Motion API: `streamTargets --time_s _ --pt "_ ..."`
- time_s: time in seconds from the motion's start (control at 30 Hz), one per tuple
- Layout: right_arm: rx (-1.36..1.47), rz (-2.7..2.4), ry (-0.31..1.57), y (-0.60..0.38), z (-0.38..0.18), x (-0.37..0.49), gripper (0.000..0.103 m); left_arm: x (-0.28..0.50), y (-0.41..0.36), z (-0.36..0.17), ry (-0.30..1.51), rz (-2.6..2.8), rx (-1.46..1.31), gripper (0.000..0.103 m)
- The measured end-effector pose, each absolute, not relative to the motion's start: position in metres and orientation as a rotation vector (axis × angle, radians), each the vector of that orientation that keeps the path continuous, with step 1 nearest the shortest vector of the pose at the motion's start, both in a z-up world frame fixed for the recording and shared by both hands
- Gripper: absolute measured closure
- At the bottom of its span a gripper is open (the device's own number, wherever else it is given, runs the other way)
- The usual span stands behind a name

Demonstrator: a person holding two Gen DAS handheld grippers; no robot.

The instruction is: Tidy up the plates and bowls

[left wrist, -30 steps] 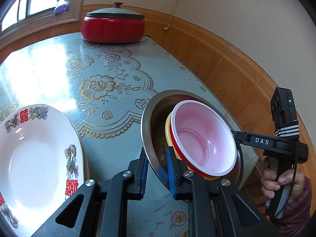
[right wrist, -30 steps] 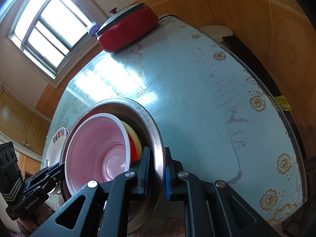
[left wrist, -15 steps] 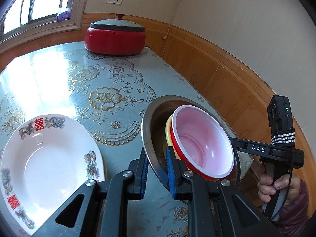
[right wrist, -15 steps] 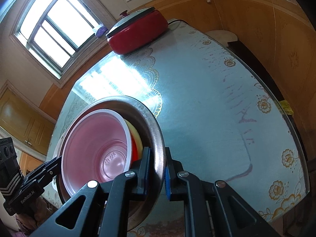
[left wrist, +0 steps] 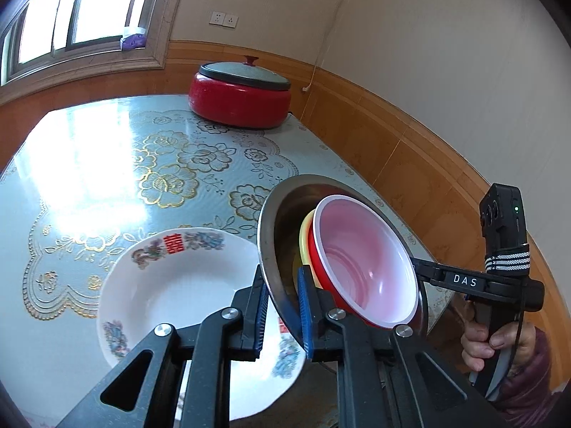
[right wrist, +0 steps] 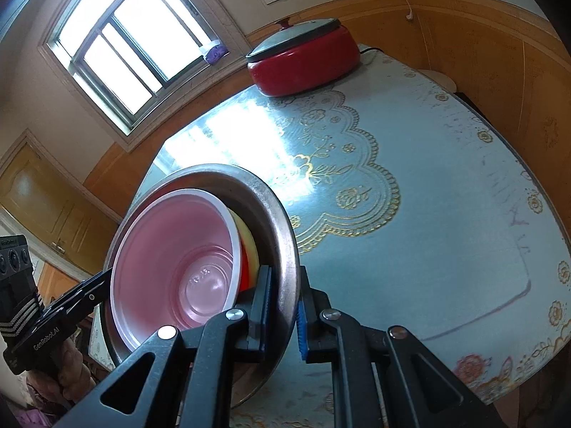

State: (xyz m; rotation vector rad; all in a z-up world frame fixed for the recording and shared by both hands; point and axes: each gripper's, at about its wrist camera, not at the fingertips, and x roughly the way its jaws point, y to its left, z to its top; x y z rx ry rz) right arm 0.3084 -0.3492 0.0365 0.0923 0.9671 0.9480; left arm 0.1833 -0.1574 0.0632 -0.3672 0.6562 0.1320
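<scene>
Both grippers are clamped on the rim of one metal bowl (left wrist: 271,214), on opposite sides of it: the left gripper (left wrist: 282,306) pinches the near edge in its own view, and the right gripper (right wrist: 283,306) pinches the other edge. The bowl is held up off the surface (left wrist: 107,164) and tipped, its mouth turned to the right of the left gripper.

Nested inside the metal bowl are a yellow bowl (left wrist: 306,235), of which only a sliver of rim shows, and inside that a red bowl (left wrist: 364,260) with a pale pink inside. So the bowls look already gathered into one stack, which I judge to be the larger part of the work.

A white plate (left wrist: 171,285) with red and blue decoration lies on the surface just below and left of the left gripper, apart from the stack. What seems left is to set the stack down, perhaps on or beside that plate; which, I cannot tell. A red lidded cooker (left wrist: 239,100) stands far ahead.
</scene>
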Motion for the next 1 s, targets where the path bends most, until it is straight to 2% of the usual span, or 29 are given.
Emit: streamTargets --time_s 0.27,0.57,1.0 --pt "0.099 0.97 0.953 -0.293 0.042 0.257 0.091 0.137 -0.096 0.063 0.654 0.146 -0.355 0.09" --pt "0.051 1.013 0.996 -0.254 0.032 0.233 0.091 0.101 -0.061 0.049 0.65 0.195 -0.404 0.092" --pt "0.046 1.024 1.001 -0.246 0.02 0.251 0.091 0.127 -0.048 0.019 0.733 0.217 -0.464 0.09"
